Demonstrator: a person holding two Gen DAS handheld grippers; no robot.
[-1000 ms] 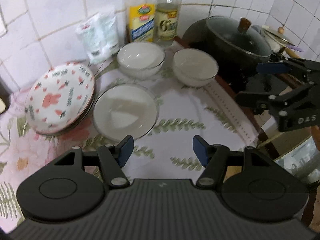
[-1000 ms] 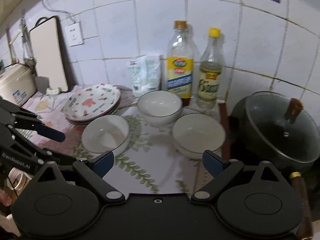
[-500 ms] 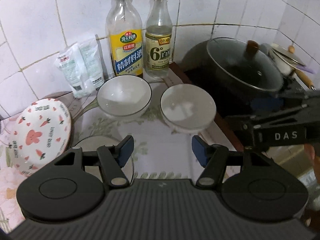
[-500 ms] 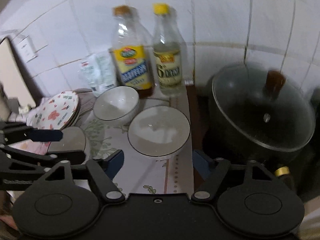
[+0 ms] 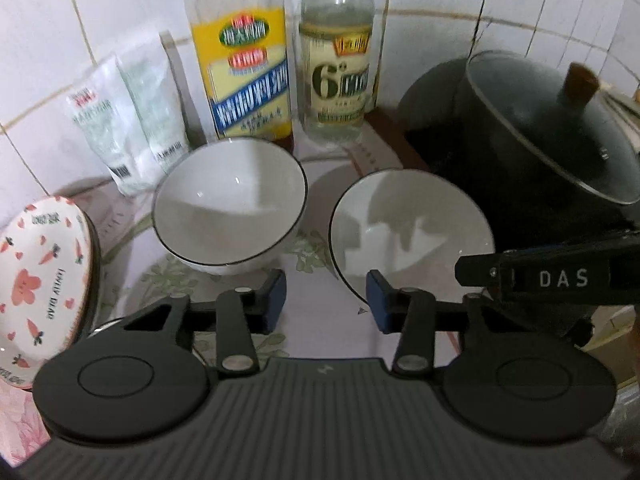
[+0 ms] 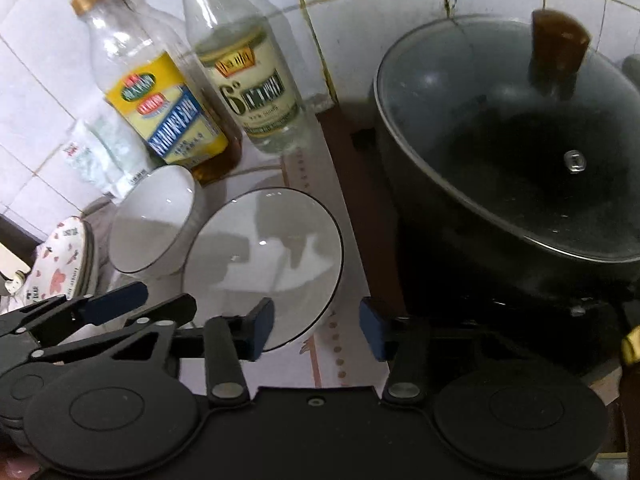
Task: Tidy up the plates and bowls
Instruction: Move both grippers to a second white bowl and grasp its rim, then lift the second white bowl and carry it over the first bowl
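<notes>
Two white bowls with black rims stand on the flowered cloth in front of the bottles: the left bowl [image 5: 230, 208] [image 6: 152, 220] and the right bowl [image 5: 412, 236] [image 6: 264, 264]. A stack of carrot-patterned plates [image 5: 40, 292] [image 6: 60, 268] leans at the far left. My left gripper [image 5: 326, 306] hovers over the cloth between the two bowls, jaws closing with only cloth between them. My right gripper [image 6: 316, 328] is at the right bowl's near rim, jaws closing; the rim edge lies between the pads, which do not press on it.
A yellow-label bottle [image 5: 244, 72] and a clear bottle [image 5: 340, 72] stand against the tiled wall, with white packets [image 5: 128, 120] to their left. A black pot with a glass lid [image 6: 520, 152] fills the right side, close to the right bowl.
Both grippers have moved forward and down toward the two bowls, which now look much larger. Both pairs of jaws have narrowed. The right gripper has rolled, so its view is tilted.
</notes>
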